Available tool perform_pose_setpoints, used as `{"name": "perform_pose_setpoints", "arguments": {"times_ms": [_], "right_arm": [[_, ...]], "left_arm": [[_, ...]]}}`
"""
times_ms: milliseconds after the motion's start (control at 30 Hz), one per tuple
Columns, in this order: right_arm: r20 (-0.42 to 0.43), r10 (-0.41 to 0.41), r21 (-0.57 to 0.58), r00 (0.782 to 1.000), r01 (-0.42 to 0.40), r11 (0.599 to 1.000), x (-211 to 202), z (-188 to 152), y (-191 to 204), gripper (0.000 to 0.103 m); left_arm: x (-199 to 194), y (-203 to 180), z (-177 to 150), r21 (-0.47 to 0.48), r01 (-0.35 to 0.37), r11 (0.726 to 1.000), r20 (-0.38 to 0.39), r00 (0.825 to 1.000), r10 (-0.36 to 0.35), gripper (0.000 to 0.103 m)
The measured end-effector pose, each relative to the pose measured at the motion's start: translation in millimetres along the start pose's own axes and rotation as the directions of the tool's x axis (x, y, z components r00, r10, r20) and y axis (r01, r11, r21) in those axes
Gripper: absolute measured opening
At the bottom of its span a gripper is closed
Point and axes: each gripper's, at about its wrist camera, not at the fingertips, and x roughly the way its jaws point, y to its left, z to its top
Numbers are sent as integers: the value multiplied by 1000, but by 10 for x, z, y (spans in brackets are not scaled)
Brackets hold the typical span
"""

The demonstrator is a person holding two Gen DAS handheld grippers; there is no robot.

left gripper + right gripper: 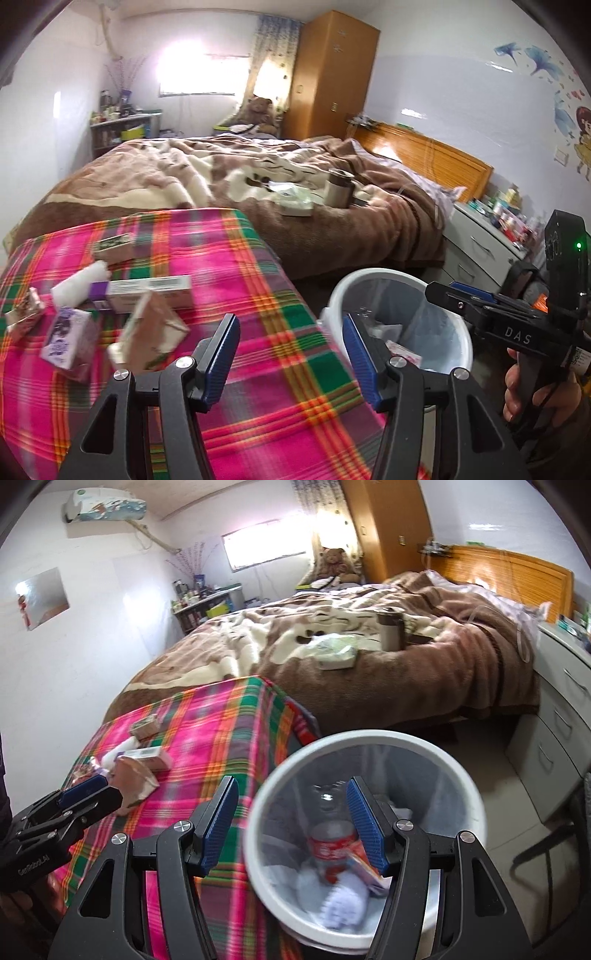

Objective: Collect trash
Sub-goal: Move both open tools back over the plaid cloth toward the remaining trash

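Observation:
Trash lies on the plaid-covered table [258, 295]: a brown-and-white carton [151, 332], a purple carton [66, 339], a long white box [147, 291], crumpled white paper [81, 280] and a small green-topped box [112, 245]. My left gripper [291, 354] is open and empty above the table's right edge. The white bin [365, 834] stands beside the table and holds a clear bottle with a red label [332, 845] and tissues. My right gripper [291, 819] is open and empty over the bin's rim; it also shows in the left wrist view [461, 299].
A bed with a brown blanket [258, 184] lies behind the table, with a steel mug [338, 186] and a tissue pack [295, 199] on it. A white drawer unit [554, 709] stands right of the bin, a wooden wardrobe [332, 74] at the back.

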Motion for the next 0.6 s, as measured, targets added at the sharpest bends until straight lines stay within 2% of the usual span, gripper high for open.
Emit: {"name": "perform_pose_setpoints", "arguments": {"times_ms": [233,600], "right_arm": [[-17,55,-28,998,-55,998,164,3,344,63],[-86,133,-68,987,-139,988,425,-52,839,63]], "left_arm": [[-151,494,-42,-67,-85,994,19,996,86,61],[-346,1232,-114,-171,-184,968,15,982,189,61]]}}
